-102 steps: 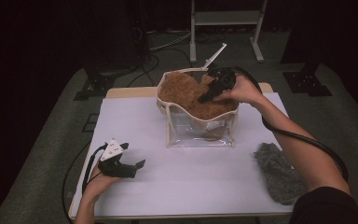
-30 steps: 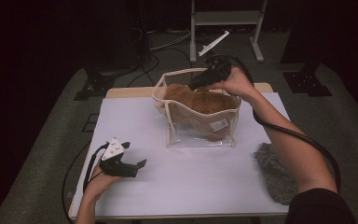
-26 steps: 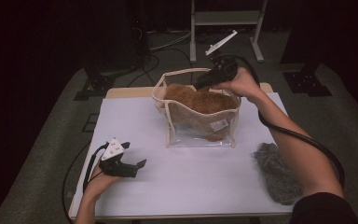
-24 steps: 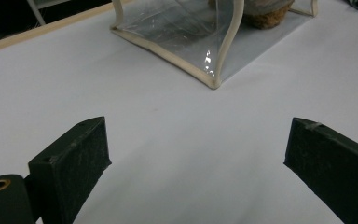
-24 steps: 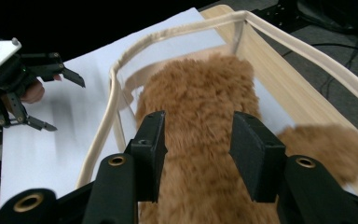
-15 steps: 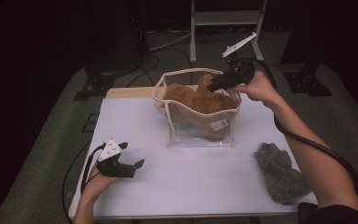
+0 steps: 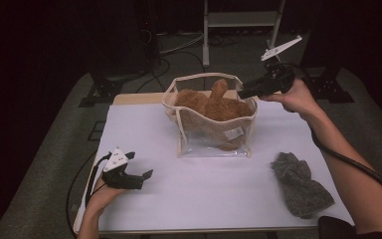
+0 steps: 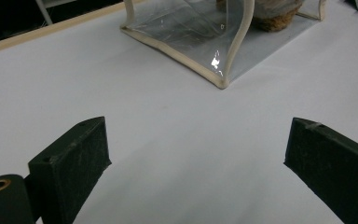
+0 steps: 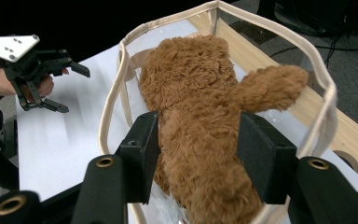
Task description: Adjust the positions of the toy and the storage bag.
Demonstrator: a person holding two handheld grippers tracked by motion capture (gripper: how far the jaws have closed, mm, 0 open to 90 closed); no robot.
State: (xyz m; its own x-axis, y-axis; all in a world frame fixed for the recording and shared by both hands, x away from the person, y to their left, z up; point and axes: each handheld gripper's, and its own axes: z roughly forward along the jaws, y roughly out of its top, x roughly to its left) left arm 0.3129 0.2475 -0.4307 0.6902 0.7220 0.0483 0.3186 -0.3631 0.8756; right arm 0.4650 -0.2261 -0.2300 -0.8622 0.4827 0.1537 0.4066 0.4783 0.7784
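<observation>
A small white label (image 7: 235, 132) is sewn low on the near wall of the clear plastic pouch with cream fabric piping (image 7: 214, 149); whatever is printed on it is too small to read.

The pouch stands upright at the far middle of the white table (image 7: 204, 189), its top open. Inside it lies a fluffy brown teddy bear (image 7: 214, 107), with one limb poking up above the rim on the far side. A crumpled grey cloth (image 7: 301, 184) lies on the table to the right of the pouch, nearer the person and well apart from it.

The right hand (image 7: 298, 97) is raised at the far right, just beyond the pouch's right edge, forearm reaching in from the near right corner. It holds the right gripper (image 7: 242, 93) roughly level, pointing left toward the pouch opening. Its jaws have just been opening. In the right gripper view (image 9: 196, 158) they stand partly apart, above the bear; its fur shows in the gap, but the pads do not press on it, and the high view puts the tips at the rim, clear of the bear.

The left hand (image 7: 102, 194) rests at the near left of the table, with the left gripper (image 7: 146, 175) pointing right. In the left gripper view (image 8: 196, 154) its jaws stand wide apart over bare table, nothing between them, the pouch's near corner ahead.
</observation>
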